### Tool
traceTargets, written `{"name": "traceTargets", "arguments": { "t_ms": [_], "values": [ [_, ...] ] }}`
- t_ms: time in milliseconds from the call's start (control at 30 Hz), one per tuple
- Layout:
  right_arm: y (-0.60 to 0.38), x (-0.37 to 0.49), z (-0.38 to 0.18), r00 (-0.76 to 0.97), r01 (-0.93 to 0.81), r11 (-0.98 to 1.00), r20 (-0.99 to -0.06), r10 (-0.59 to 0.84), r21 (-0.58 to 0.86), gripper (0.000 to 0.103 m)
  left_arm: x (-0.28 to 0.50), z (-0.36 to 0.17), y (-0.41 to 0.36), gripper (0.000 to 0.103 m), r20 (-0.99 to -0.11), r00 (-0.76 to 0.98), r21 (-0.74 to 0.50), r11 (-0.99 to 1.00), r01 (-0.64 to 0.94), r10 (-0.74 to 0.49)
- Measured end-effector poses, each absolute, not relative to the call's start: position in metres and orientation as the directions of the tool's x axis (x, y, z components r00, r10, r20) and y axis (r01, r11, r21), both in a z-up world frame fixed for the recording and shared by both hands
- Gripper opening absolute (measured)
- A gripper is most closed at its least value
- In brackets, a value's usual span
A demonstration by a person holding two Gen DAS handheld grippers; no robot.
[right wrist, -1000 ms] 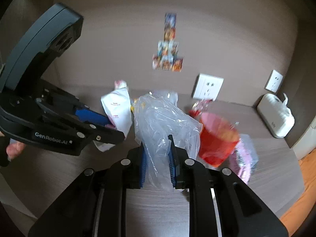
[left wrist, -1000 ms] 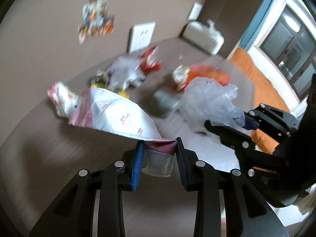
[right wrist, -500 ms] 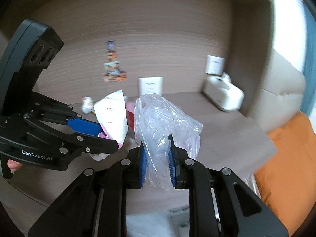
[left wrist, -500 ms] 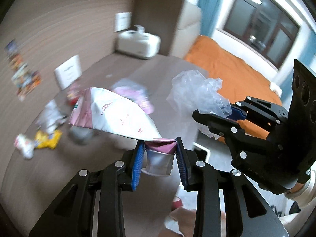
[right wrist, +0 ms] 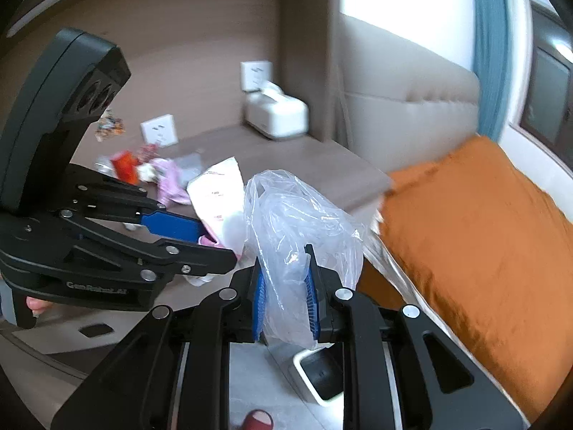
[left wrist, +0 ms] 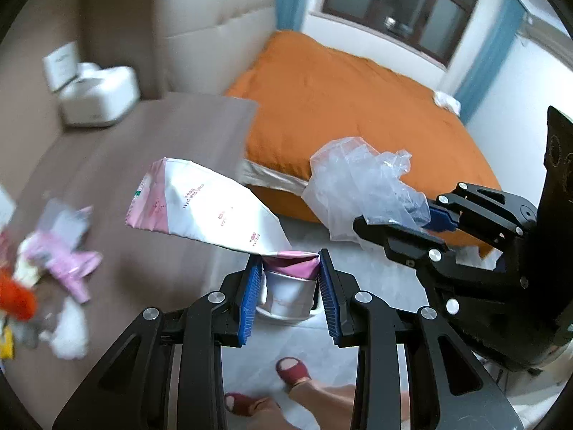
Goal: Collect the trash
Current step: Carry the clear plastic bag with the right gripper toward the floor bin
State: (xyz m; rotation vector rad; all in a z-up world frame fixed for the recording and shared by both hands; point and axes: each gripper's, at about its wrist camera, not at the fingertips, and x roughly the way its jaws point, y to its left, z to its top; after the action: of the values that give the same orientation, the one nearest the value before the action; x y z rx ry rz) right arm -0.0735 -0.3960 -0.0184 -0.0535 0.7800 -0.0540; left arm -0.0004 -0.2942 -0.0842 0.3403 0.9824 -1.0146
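Observation:
My left gripper point(left wrist: 289, 268) is shut on the pink end of a white and pink pouch point(left wrist: 211, 211), held in the air past the table edge. The pouch also shows in the right wrist view point(right wrist: 218, 193). My right gripper point(right wrist: 284, 268) is shut on a crumpled clear plastic bag point(right wrist: 304, 222), also seen in the left wrist view point(left wrist: 358, 190). A white bin with a black inside point(right wrist: 322, 376) stands on the floor below the right gripper. Part of a white object point(left wrist: 286, 297) shows between the left fingers.
A brown table point(left wrist: 136, 165) holds more trash at the left: pink wrappers point(left wrist: 68, 261), an orange piece point(left wrist: 14, 297), white paper point(left wrist: 70, 329). A white tissue box point(left wrist: 98, 96) sits at the back. An orange bed point(left wrist: 351, 107) lies to the right. Feet in red slippers point(left wrist: 293, 380) stand below.
Both grippers have swung right, away from the table's trash pile toward the bed and floor, still holding the pouch and the bag. The bin has come into the right view.

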Motion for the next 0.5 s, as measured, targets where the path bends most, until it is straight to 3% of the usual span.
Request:
{"name": "traceTargets", "arguments": {
  "t_ms": [500],
  "values": [
    [-0.494,-0.094,-0.11,0.594,0.271,0.963,-0.786,-0.169,-0.002,0.021,-0.02,-0.201,-0.413,0.029,-0.877,-0.039,-0.246,0.379,0.892,-0.478]
  ]
}}
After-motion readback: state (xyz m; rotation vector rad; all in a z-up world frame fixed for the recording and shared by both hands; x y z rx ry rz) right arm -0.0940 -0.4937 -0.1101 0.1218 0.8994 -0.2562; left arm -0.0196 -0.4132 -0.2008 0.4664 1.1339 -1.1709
